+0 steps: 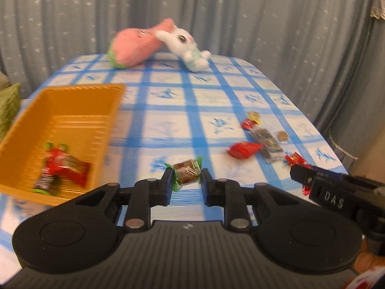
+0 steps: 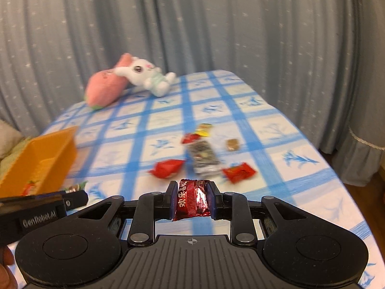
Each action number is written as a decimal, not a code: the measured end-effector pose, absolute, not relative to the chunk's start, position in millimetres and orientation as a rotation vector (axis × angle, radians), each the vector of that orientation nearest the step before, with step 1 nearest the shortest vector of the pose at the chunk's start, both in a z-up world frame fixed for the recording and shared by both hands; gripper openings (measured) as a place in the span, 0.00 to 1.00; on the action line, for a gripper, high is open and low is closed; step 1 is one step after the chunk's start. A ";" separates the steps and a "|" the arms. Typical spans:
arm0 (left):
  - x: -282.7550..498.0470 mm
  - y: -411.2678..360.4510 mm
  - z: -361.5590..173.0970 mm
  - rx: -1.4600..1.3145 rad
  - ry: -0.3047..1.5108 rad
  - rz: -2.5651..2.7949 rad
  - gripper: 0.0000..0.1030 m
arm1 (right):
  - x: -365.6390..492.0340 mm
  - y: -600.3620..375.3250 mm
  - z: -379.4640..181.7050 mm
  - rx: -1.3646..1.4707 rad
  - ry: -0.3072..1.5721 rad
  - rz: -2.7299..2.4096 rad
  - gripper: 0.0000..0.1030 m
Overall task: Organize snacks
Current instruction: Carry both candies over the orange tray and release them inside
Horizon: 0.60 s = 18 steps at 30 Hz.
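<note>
Your left gripper is clamped on a small green-edged wrapped candy with a brown and white middle, its blue pads pressing the wrapper from both sides above the blue-and-white checked tablecloth. Your right gripper is clamped on a shiny red foil-wrapped candy with white lettering, which stands upright between its two pads. Just left of your left gripper sits the orange rectangular plastic basket, and inside it lie a few red and green wrapped snacks close together on the ribbed floor. Out to the right, seen from the right wrist, the loose snacks lie near one another on the cloth: a red pillow-shaped packet, a long grey-patterned clear packet just beside it, a flat red packet to that one's right, a small red and yellow packet at the far end, and a little round brown sweet a bit apart. From each wrist view the other gripper's black body shows at the edge of the frame. At the far end of the table a pink plush strawberry with a green base lies touching a white plush rabbit, both in front of a grey curtain with small white stars.
</note>
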State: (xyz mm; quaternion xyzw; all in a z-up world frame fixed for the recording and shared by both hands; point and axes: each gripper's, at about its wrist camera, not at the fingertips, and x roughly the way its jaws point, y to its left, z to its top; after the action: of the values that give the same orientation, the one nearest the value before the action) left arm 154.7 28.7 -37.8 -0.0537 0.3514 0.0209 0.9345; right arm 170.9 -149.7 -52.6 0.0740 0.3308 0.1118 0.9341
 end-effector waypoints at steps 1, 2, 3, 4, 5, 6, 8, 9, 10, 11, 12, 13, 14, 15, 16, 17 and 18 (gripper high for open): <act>151.0 34.1 -32.1 -0.111 0.713 0.056 0.21 | 167.4 -143.6 -48.9 0.152 0.674 0.244 0.25; 147.2 39.4 -26.8 -0.112 0.707 0.070 0.21 | 164.1 -137.2 -44.7 0.149 0.669 0.261 0.25; 143.2 45.0 -21.3 -0.113 0.700 0.082 0.21 | 161.0 -130.4 -40.5 0.145 0.664 0.280 0.25; 139.5 50.9 -16.2 -0.117 0.694 0.093 0.21 | 158.0 -123.9 -36.3 0.140 0.659 0.299 0.25; 136.1 57.1 -11.5 -0.122 0.690 0.105 0.21 | 155.1 -117.1 -31.9 0.136 0.654 0.319 0.25; 133.1 62.9 -7.6 -0.126 0.688 0.116 0.21 | 152.9 -110.0 -28.0 0.132 0.649 0.340 0.25; 127.3 75.5 -0.6 -0.131 0.683 0.140 0.21 | 150.1 -95.7 -21.2 0.124 0.642 0.377 0.25; 124.0 81.4 2.2 -0.131 0.680 0.153 0.21 | 148.8 -88.7 -18.1 0.123 0.638 0.396 0.25; 120.8 87.3 4.3 -0.134 0.677 0.164 0.21 | 147.5 -82.1 -15.7 0.123 0.634 0.415 0.25; 117.9 94.1 6.4 -0.138 0.676 0.177 0.21 | 146.2 -75.4 -13.1 0.122 0.631 0.432 0.25; 115.1 100.4 8.1 -0.142 0.674 0.189 0.21 | 144.9 -68.6 -10.5 0.119 0.627 0.450 0.25; 112.6 107.3 10.0 -0.147 0.673 0.201 0.21 | 144.2 -62.3 -8.6 0.114 0.625 0.466 0.25; 109.7 113.9 11.4 -0.151 0.673 0.212 0.21 | 143.6 -55.6 -6.3 0.108 0.623 0.481 0.25; 107.0 120.6 13.0 -0.155 0.670 0.222 0.21 | 143.1 -49.9 -4.4 0.102 0.620 0.495 0.25; 104.3 126.8 14.6 -0.159 0.667 0.232 0.21 | 142.8 -43.6 -2.5 0.096 0.618 0.508 0.25; 100.9 132.6 16.1 -0.161 0.665 0.242 0.21 | 142.8 -37.3 -0.7 0.090 0.616 0.519 0.25; 98.8 137.9 17.5 -0.163 0.663 0.250 0.21 | 142.9 -31.3 0.9 0.085 0.614 0.530 0.25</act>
State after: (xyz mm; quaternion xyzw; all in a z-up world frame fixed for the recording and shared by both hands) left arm 98.8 137.9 17.5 -0.0798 0.3243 0.1223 0.9346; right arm 142.9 -31.3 0.9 0.0413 0.2987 0.2575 0.9180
